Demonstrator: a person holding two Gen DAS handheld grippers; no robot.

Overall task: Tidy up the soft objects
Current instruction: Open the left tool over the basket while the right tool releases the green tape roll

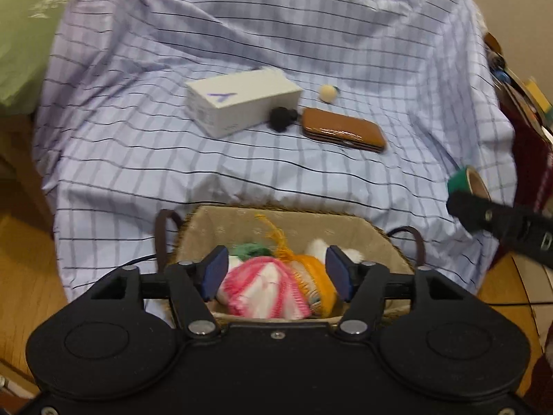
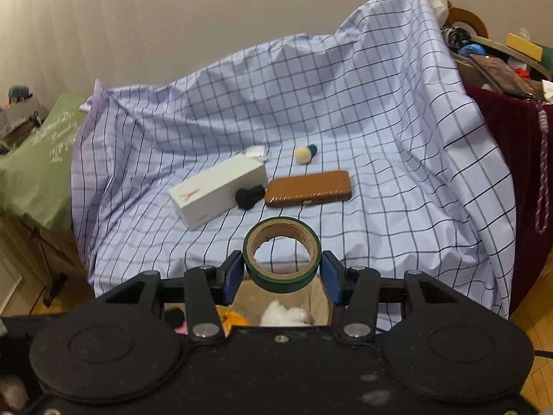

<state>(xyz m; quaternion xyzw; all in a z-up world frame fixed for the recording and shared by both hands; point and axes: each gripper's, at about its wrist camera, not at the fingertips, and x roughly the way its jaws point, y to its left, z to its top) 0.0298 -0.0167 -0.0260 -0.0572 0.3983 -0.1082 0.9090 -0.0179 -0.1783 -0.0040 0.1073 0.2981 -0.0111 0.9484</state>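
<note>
Starting big: checked sheet (image 2: 380,145), then basket (image 1: 214,221) holding the pink-white ball (image 1: 264,294). Left gripper (image 1: 274,271) hangs partly spread, pads clear, so lift straight out. Right gripper (image 2: 281,273) pinches the tape roll (image 2: 281,254); don't squeeze harder.

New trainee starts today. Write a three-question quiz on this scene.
1. True or false: the right gripper grips the tape.
2. Which lies between the box and the brown case? A) black pompom B) cream pompom C) a sock
3. Fill in: the pink-and-white ball lies in the ___.

Key: 1 true; 2 A; 3 basket.
</note>
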